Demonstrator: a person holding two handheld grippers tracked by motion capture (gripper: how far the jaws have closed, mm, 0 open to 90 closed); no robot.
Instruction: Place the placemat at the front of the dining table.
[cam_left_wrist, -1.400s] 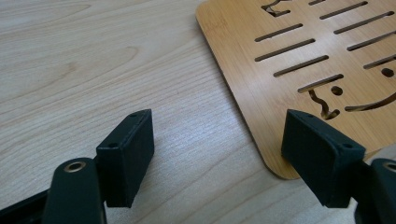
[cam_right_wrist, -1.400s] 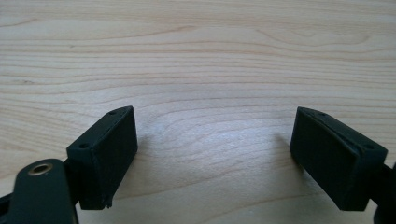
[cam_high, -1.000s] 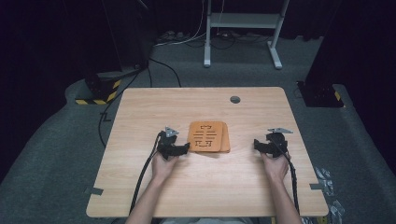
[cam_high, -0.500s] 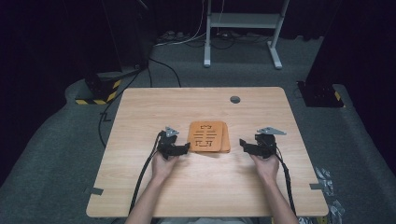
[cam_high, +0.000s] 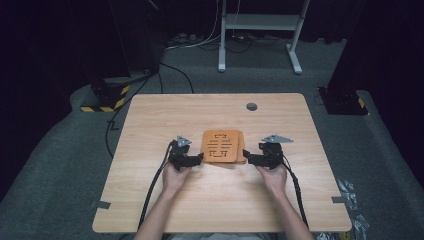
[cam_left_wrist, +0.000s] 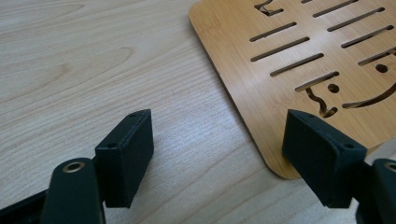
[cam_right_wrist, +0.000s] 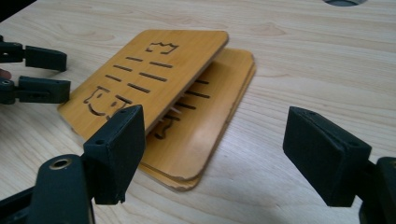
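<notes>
A stack of orange slotted bamboo boards (cam_high: 223, 146) lies mid-table on the pale wooden table (cam_high: 150, 120), its top board tilted up. The left gripper (cam_high: 199, 159) and right gripper (cam_high: 247, 157) flank it, both with jaws spread wide, gripping nothing.

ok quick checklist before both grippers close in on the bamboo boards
1. Left gripper open: ok.
2. Right gripper open: ok.
3. Left gripper beside the top board at its near corner, one jaw over that corner: ok.
4. Right gripper facing the stack's edge: ok.
5. Boards squared up: not ok, top board tilted and offset over the lower boards.
6. How many boards lie underneath: cannot tell.
</notes>
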